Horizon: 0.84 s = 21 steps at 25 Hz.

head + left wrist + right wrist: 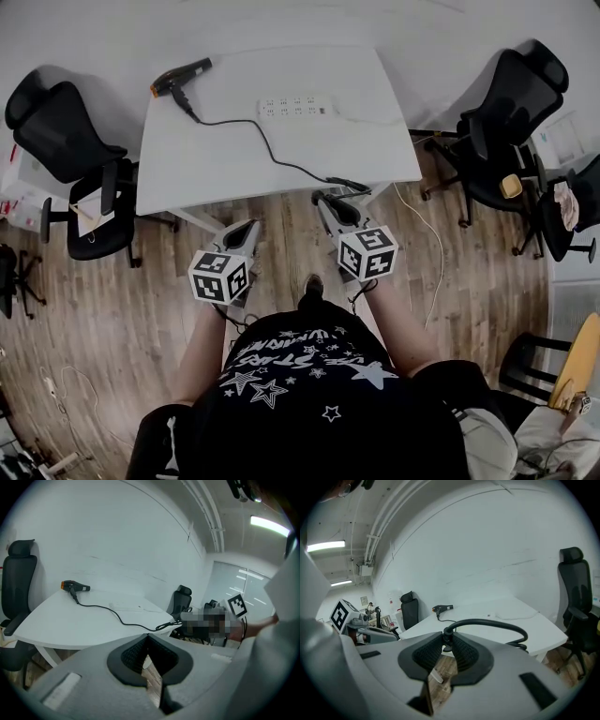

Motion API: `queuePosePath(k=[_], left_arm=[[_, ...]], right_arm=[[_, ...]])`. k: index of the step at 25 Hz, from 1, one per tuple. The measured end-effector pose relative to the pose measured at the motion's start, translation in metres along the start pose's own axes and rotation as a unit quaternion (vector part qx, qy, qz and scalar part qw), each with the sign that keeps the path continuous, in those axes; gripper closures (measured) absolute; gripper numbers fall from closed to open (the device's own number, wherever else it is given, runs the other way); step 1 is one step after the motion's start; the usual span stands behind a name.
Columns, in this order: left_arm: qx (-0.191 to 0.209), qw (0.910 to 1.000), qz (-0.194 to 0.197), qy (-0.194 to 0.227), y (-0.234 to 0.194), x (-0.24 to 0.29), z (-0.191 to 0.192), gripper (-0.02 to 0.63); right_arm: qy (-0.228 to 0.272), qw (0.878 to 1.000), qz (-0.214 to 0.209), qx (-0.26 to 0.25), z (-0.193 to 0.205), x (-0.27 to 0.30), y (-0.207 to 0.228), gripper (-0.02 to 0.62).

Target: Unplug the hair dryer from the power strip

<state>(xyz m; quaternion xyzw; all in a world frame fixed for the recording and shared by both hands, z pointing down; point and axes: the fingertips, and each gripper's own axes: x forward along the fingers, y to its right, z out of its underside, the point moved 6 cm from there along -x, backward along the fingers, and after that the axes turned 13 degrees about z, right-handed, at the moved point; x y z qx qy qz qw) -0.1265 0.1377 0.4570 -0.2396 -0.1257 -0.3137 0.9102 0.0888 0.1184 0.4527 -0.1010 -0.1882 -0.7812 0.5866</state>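
At the near right edge of the white worktop point(216, 159), the right hand-held gripper point(446, 640) is clamping what looks like the plug end point(446, 632) of the black cord point(267, 150), jaws pressed onto it. A loop of cord is arching off to the gripper's right.

The left hand-held gripper point(147, 639) is hovering just left of it, off the near edge. Its pads are meeting at the tips with nothing between them.

From the held end, the cord is running diagonally across the worktop, far and to the left. It is ending at the hair dryer point(181, 77), which is lying on its side at the far left corner, well apart from both hands. The dryer is showing black with an orange tip at one end of the barrel, its handle pointing toward the near side.

The white power strip point(295, 107) is lying at the far middle of the worktop, its long axis left to right, ahead of both hand-held grippers. No black cord is reaching its sockets, so the plug appears to be already out. The right hand is the one on the cord, and any coming move is likely turning on where it carries that end.
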Motion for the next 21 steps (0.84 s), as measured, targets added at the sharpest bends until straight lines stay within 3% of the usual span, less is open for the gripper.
queuePosePath(k=[21], left_arm=[[-0.016,0.9996,0.016,0.019,0.024,-0.082,0.043,0.598]], right_arm=[[-0.012,0.999,0.01,0.031,0.04,-0.053,-0.066,0.52]])
